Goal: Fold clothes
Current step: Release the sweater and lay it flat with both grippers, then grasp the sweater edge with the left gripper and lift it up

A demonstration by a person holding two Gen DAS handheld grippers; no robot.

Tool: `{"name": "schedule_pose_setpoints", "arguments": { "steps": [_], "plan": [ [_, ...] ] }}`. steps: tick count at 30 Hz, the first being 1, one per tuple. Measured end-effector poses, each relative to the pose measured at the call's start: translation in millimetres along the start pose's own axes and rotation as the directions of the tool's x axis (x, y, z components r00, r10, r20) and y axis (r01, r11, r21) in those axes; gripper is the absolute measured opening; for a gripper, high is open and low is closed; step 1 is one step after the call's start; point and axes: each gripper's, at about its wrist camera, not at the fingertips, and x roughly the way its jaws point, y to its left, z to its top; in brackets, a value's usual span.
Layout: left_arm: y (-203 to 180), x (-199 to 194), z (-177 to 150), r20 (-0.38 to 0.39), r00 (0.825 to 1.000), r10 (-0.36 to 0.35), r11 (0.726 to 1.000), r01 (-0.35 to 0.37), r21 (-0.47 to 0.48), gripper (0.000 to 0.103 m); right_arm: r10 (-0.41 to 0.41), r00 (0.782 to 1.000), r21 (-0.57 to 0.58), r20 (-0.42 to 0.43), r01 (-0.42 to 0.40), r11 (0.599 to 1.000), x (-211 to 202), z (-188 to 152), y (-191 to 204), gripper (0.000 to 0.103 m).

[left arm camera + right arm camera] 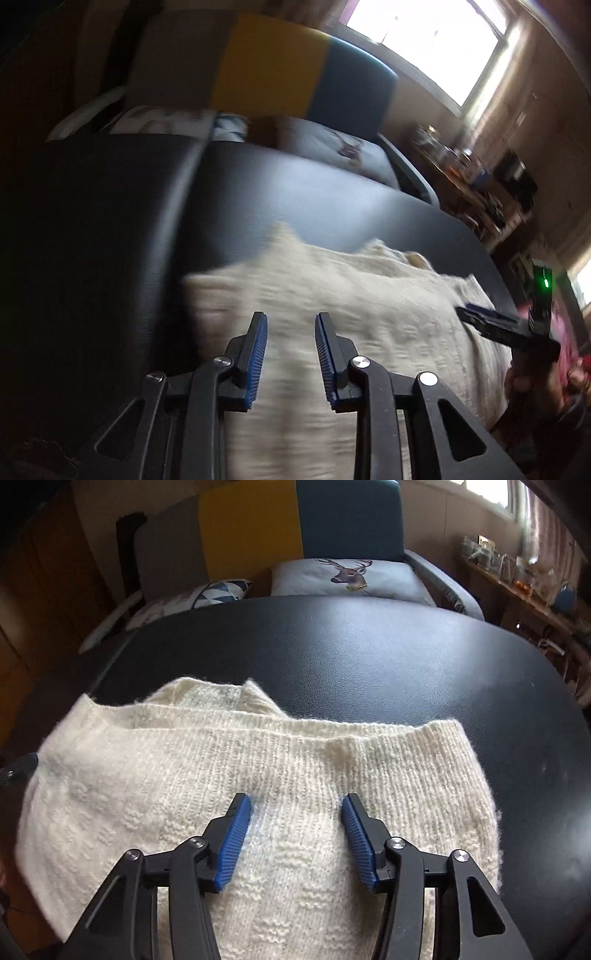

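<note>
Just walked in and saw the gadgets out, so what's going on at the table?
A person is folding clothes with a hand-held gripper in each hand. A cream knitted sweater lies on the dark table, already partly folded, with one layer lying over another along its far edge. Both the left hand-held gripper and the right hand-held gripper are open above the sweater, and neither is gripping any fabric. The left view is motion-blurred. A cushion with a deer print sits on a seat behind the table.

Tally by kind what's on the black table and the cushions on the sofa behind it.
Cream knitted sweater on the table: 1
Cushions, deer print and blue triangle pattern: 2
Total: 3
</note>
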Motion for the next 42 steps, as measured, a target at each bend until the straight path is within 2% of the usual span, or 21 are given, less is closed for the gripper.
{"name": "schedule_pose_setpoints", "arguments": {
  "steps": [3,6,9,10,11,12,14,16,17,19,22,24,28,32,33,36,39,40,41,42],
  "plan": [
    [31.6,2.1,0.3,-0.057,0.998,-0.034,0.998,0.03,-0.056,0.029,0.036,0.999,0.031,0.002,-0.036,0.999,2.8,2.9,-1.5,0.064],
    [53.8,14.5,-3.6,-0.122,0.985,-0.125,0.982,0.105,-0.155,0.031,0.041,0.999,0.026,0.005,-0.041,0.999,4.4,1.7,8.9,0.075],
    [49.8,15.5,-9.0,-0.111,0.976,-0.185,0.971,0.165,-0.171,0.03,0.028,1.0,-0.006,0.001,-0.028,1.0,9.3,2.1,17.3,0.085],
    [47.0,14.6,-11.1,-0.102,0.975,-0.199,0.969,0.181,-0.167,0.025,0.023,1.0,-0.016,0.0,-0.023,1.0,11.1,2.0,19.9,0.086],
    [44.1,13.7,-13.1,-0.092,0.973,-0.212,0.967,0.196,-0.163,0.007,0.023,1.0,-0.017,0.003,-0.023,1.0,12.5,1.8,20.8,0.089],
    [41.1,11.1,-14.3,-0.086,0.975,-0.203,0.97,0.189,-0.152,0.005,0.024,1.0,-0.017,0.005,-0.024,1.0,13.8,1.5,21.7,0.092],
    [40.1,9.2,-18.5,-0.081,0.994,-0.074,0.992,0.065,-0.111,0.005,0.026,1.0,-0.018,0.011,-0.026,0.999,16.4,1.0,23.3,0.094],
    [50.9,20.8,-22.0,-0.117,0.992,-0.057,0.988,0.039,-0.148,0.006,0.028,0.999,-0.014,0.018,-0.027,1.0,18.2,-0.3,23.7,0.095],
    [54.4,20.0,-22.4,-0.105,0.991,-0.08,0.983,0.061,-0.174,0.009,0.026,1.0,-0.015,0.017,-0.026,1.0,18.3,0.4,24.0,0.095],
    [60.2,13.9,-19.4,-0.075,0.99,-0.119,0.971,0.1,-0.216,0.021,0.031,1.0,-0.011,0.007,-0.03,0.999,17.1,2.1,23.7,0.095],
    [71.7,13.4,-12.6,-0.07,0.982,-0.176,0.949,0.15,-0.278,0.031,0.059,0.998,0.007,-0.011,-0.059,0.998,11.3,3.9,21.1,0.095],
    [75.1,20.8,-7.1,-0.094,0.977,-0.19,0.949,0.158,-0.274,0.044,0.087,0.996,0.025,-0.01,-0.087,0.996,4.7,3.7,18.5,0.095],
    [75.4,39.2,-0.9,-0.151,0.962,-0.226,0.953,0.186,-0.24,0.056,0.117,0.993,0.038,-0.003,-0.117,0.992,-7.4,-0.1,15.3,0.095],
    [82.0,44.0,-3.5,-0.107,0.936,-0.335,0.918,0.298,-0.26,0.073,0.119,0.993,0.025,-0.005,-0.119,0.993,-9.1,-5.7,15.9,0.096],
    [83.9,45.4,-2.5,-0.094,0.931,-0.353,0.91,0.318,-0.267,0.074,0.121,0.993,0.023,-0.004,-0.121,0.992,-8.2,-6.7,16.2,0.097],
    [76.6,50.0,3.7,-0.088,0.932,-0.35,0.921,0.326,-0.215,0.075,0.136,0.991,0.03,0.011,-0.136,0.99,-5.7,-9.6,16.9,0.103],
    [64.3,57.3,9.1,-0.08,0.935,-0.345,0.931,0.33,-0.158,0.081,0.132,0.991,0.033,0.02,-0.133,0.991,-2.9,-10.9,18.9,0.103],
    [61.6,59.4,10.4,-0.086,0.93,-0.357,0.928,0.342,-0.149,0.081,0.131,0.991,0.031,0.023,-0.132,0.991,-2.2,-11.4,19.3,0.103],
    [59.0,61.4,11.7,-0.092,0.924,-0.37,0.924,0.356,-0.141,0.081,0.133,0.991,0.032,0.027,-0.134,0.99,-1.9,-11.8,18.8,0.103],
    [58.4,63.6,12.1,-0.101,0.912,-0.397,0.911,0.379,-0.162,0.068,0.136,0.99,0.029,0.029,-0.137,0.99,-1.5,-12.2,18.3,0.103]
  ]
}}
